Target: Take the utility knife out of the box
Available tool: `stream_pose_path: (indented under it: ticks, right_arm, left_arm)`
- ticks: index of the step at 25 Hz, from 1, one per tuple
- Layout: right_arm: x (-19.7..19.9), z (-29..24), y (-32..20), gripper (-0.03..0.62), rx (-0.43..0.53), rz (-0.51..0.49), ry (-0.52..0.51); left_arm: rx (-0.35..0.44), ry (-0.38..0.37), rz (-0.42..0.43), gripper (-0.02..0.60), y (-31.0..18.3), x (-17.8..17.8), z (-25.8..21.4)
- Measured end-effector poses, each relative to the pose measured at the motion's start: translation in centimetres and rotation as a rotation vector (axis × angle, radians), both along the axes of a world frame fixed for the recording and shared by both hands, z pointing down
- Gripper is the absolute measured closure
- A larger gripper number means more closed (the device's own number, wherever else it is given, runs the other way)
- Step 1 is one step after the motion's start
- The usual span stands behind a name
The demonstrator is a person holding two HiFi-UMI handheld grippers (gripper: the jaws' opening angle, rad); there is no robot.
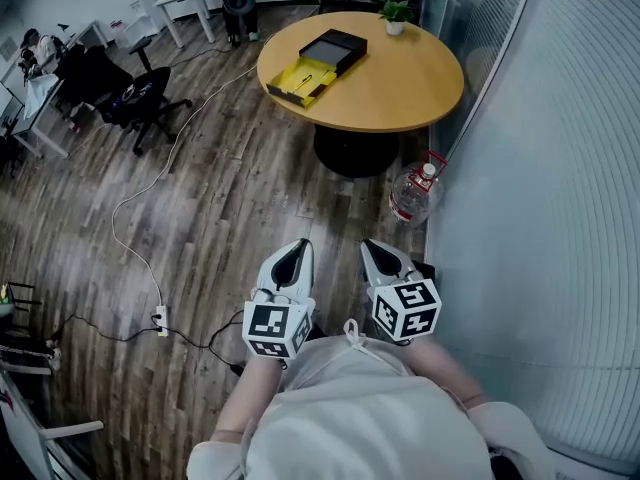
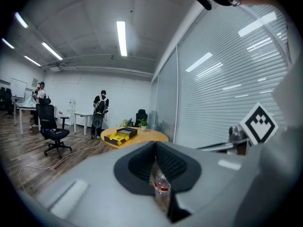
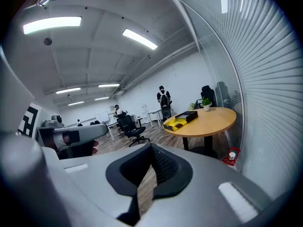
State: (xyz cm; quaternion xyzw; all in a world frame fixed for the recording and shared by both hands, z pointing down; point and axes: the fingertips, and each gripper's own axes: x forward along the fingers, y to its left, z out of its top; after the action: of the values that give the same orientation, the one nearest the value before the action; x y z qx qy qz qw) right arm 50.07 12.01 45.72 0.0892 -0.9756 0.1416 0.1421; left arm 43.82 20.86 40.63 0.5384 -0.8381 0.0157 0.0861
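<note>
Head view shows the task barely started, if at all. The open flat black cardboard box with a yellow inner tray (image 1: pixel 318 63) lies on the round light-wood desk (image 1: pixel 400 93) at the far end of the room, well apart from the person. It sits towards the desk's left side, with a small potted green plant (image 1: pixel 396 15) near the far rim. The utility knife cannot be picked out at this range. By my judgement it is in the yellow tray, because nothing lies loose on the desk beside the box and neither gripper holds anything.

The left gripper (image 1: pixel 294 253) and the right gripper (image 1: pixel 380 253) are both held close in front of the person's pale shirt, over the dark wood-plank floor (image 1: pixel 230 188). Each points forward towards the desk. The left gripper view and the right gripper view each show the jaws brought together with only a thin slit between them and nothing clamped. The clear plastic water bottle with a red cap (image 1: pixel 411 194) seen through the left slit stands on the floor by the ribbed glass wall (image 1: pixel 540 218), far beyond the jaws.

Nearly everything is left to do, as I judge it:
- walk up to the desk
- open one gripper over the box
- close it on the knife
- lift the knife clear, perhaps steadying the box with the other gripper
</note>
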Motion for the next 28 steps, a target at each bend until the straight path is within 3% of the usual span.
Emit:
stream_pose_path:
  ticks: [9, 23, 28]
  right_arm:
    - [-9.2, 1.4, 0.3, 0.594, -0.016, 0.033, 0.042]
    - [-34.0, 0.8, 4.1, 0.594, -0.012, 0.096, 0.112]
    - [-40.9, 1.1, 5.9, 0.594, -0.005, 0.115, 0.121]
  left_arm:
    - [-0.018, 0.05, 0.012, 0.575, 0.8, -9.8, 2.1]
    - [0.009, 0.091, 0.013, 0.575, 5.7, -37.2, 0.5]
    - [0.005, 0.108, -0.003, 0.575, 8.1, -44.8, 1.5]
